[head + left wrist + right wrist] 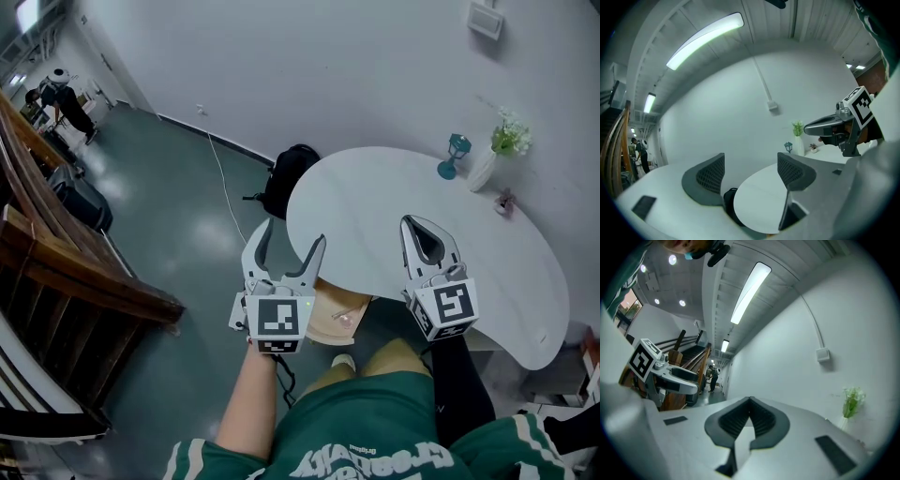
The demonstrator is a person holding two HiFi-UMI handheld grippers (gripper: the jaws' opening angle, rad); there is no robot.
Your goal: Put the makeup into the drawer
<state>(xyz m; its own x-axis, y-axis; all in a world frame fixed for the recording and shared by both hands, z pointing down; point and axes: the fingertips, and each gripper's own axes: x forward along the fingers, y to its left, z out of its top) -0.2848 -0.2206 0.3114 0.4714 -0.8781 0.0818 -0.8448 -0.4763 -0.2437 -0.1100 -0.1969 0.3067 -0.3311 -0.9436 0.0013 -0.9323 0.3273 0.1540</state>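
head view first: your left gripper (295, 234) hangs over the near left rim of the white counter (375, 206) with its jaws spread and nothing in them, and your right gripper (412, 225) sits above the counter with its jaws pinched together on nothing. the only likely makeup is a small item (506, 201) by the wall, past the teal goblet (456, 155) and the white vase (483, 172); it is too small to identify for sure. it lies between 2 and 3 o'clock from the right jaws and well apart from both pairs. expect it to be light, hard-shelled and slick, so pinch across its narrow body low down, and gently, or it may squirt out. a tan panel (337, 314) under the near rim could be the drawer; i cannot tell. left gripper view: the left gripper (750, 173) shows its pads wide apart, framing bare counter (759, 197), with the small item (814, 148) far off at 2 o'clock, beneath the right gripper (834, 125). right gripper view: the right gripper (750, 411) has its pads meeting at the tip, empty; the item is not visible here, only the plant (851, 401) at 3 o'clock.
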